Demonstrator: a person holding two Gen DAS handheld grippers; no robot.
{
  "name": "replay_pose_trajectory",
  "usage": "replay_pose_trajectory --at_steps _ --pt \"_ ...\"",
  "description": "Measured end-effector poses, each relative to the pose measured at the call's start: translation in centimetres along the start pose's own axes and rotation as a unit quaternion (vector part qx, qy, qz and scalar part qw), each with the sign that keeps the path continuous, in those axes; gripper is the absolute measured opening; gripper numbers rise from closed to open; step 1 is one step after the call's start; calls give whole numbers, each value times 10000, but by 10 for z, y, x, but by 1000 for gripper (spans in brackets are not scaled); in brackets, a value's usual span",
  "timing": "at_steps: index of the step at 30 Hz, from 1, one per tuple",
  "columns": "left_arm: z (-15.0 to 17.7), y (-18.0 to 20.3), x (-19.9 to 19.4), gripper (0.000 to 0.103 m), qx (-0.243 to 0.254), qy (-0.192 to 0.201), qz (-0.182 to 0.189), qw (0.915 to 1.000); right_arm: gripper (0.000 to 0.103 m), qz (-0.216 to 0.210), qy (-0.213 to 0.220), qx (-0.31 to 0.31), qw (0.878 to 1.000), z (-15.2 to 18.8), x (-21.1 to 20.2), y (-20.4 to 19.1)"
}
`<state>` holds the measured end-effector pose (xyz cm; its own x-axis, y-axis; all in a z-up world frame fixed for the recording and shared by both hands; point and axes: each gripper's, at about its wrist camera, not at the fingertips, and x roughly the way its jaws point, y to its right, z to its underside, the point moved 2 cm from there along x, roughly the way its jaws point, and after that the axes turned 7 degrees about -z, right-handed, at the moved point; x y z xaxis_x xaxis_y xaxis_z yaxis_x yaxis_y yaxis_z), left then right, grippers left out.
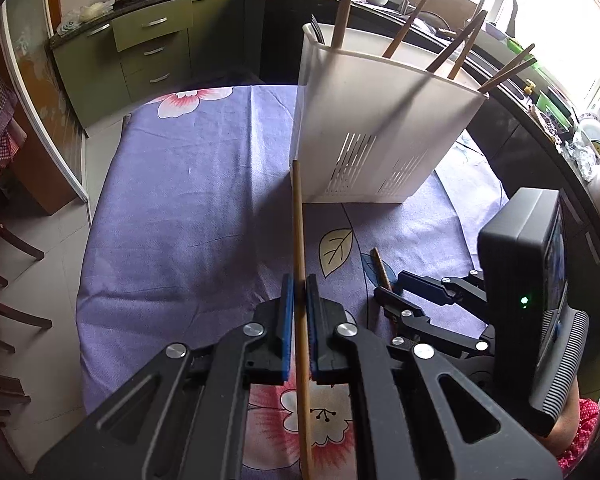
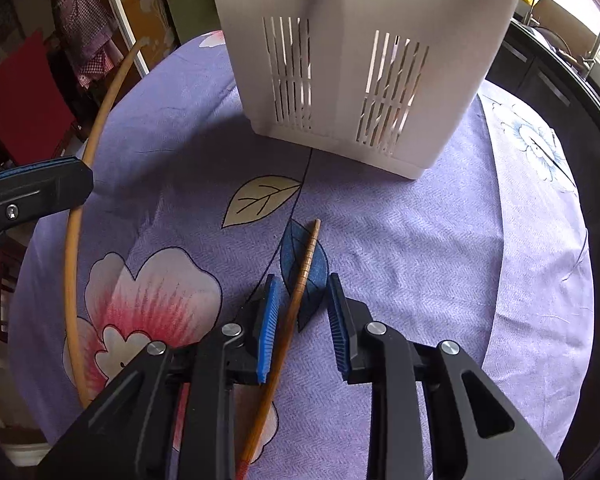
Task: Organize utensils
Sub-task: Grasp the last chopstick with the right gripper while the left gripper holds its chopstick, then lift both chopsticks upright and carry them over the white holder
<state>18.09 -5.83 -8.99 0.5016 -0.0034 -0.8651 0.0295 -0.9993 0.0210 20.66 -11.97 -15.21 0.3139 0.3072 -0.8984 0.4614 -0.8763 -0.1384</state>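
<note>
A white slotted utensil holder (image 1: 376,120) stands on the purple flowered tablecloth (image 1: 180,220) with several chopsticks standing in it. My left gripper (image 1: 299,280) is shut on a light wooden chopstick (image 1: 299,220), held above the cloth and pointing at the holder. That chopstick also shows at the left of the right wrist view (image 2: 74,240). My right gripper (image 2: 300,292) is open, its jaws on either side of a darker brown chopstick (image 2: 304,264) that lies on the cloth. The holder also shows in the right wrist view (image 2: 360,60).
Kitchen cabinets (image 1: 148,52) and a counter with a stove run behind the table. A sink counter (image 1: 540,92) runs along the right. Dark wooden chairs (image 1: 4,280) stand left of the table.
</note>
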Motion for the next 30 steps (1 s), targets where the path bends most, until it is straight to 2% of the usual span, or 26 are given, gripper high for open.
replay_pose_trajectory --at_steps 3,6,9,14,22,30 --pt "0 -1 0 6 -3 -8 32 10000 9 -63 -40 -66 10000 -3 3 -7" --pt "1 -2 0 6 7 -12 46 10000 7 -158 -38 1 9999 -7 3 -9" --pt "1 -2 -2 6 38 -2 67 10000 6 -258 146 64 9995 -7 -7 -4" --pt "-1 0 -13 6 100 105 104 9998 6 -435 608 118 9971 -2 -53 7" --pt "-4 14 -45 6 326 406 179 9985 6 -461 1394 70 9891 10 -129 15" --pt "-7 24 -75 6 461 644 152 9967 6 -454 1796 41 9827 21 -172 19"
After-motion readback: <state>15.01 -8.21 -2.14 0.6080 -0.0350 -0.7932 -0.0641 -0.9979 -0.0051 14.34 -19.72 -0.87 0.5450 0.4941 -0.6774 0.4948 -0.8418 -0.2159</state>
